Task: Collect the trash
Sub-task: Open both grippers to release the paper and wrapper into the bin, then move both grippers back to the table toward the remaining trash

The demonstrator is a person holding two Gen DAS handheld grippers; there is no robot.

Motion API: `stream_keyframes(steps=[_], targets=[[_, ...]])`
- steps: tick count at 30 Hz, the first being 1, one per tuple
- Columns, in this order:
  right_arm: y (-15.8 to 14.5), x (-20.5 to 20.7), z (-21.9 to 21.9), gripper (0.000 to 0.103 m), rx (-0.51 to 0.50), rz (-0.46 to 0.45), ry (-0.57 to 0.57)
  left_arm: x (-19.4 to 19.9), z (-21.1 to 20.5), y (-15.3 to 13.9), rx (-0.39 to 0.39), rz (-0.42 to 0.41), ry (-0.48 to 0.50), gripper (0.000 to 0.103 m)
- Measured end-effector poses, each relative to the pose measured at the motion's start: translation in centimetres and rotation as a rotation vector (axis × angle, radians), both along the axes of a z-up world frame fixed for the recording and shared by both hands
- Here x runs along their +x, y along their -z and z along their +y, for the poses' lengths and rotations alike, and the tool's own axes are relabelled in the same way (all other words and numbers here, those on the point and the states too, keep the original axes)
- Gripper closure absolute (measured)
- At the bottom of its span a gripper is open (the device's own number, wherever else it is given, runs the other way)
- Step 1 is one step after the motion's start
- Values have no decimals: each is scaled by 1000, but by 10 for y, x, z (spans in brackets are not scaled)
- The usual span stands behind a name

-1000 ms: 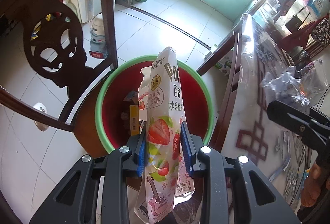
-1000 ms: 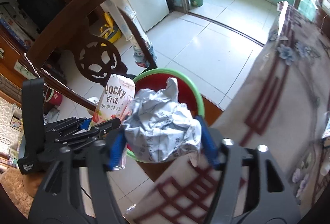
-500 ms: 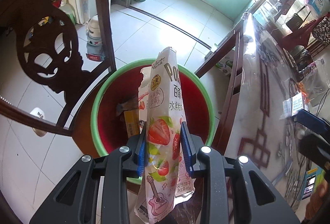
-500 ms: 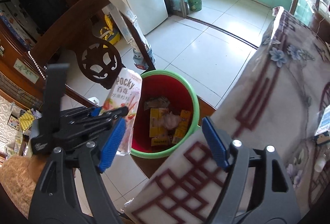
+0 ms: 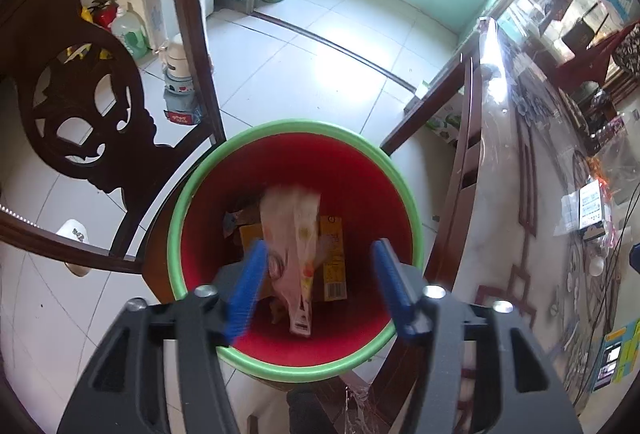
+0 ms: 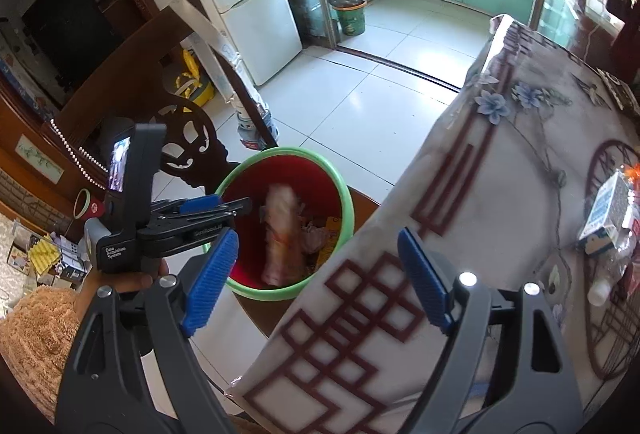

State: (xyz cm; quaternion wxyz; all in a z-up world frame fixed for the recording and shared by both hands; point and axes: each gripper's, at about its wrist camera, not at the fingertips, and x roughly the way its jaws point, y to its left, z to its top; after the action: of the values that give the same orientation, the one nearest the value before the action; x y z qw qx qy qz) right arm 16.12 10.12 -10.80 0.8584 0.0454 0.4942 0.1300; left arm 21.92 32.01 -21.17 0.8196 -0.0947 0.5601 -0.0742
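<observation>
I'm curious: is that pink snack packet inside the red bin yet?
Inside: the blurred snack packet is below the bin's green rim, clear of the opening left gripper.

Your left wrist camera looks steeply down along its two blue-padded fingers, from close above, straight into the red plastic bin with the green rim, with the dark carved wooden chair at left. Your right wrist camera looks down more obliquely from farther back over the corner of the table under a patterned red-and-white cloth, facing the kitchen doorway. Both views share the bin, the chair and the white tiled floor.
</observation>
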Motion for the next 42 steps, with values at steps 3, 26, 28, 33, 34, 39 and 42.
stream_keyframes(steps=[3,26,28,33,34,39,42], targets=[[-1,-4,-6,22,6,-5,17,-7,0,-5,-13,-6,-10,46],[14,-100,-258,20,-9,19,631,-58,-167,-63,-107,-94,333,45],[19,-105,-301,20,-27,25,714,-64,-178,-64,-103,-98,330,45],[39,-94,-387,20,-27,43,835,-81,-211,-70,-81,-97,325,45],[45,-89,-402,20,-11,44,850,-84,-218,-72,-79,-98,320,45],[74,-57,-439,20,12,73,822,-96,-257,-82,-91,-114,312,45],[94,-43,-447,21,34,111,793,-103,-291,-88,-93,-129,345,45]])
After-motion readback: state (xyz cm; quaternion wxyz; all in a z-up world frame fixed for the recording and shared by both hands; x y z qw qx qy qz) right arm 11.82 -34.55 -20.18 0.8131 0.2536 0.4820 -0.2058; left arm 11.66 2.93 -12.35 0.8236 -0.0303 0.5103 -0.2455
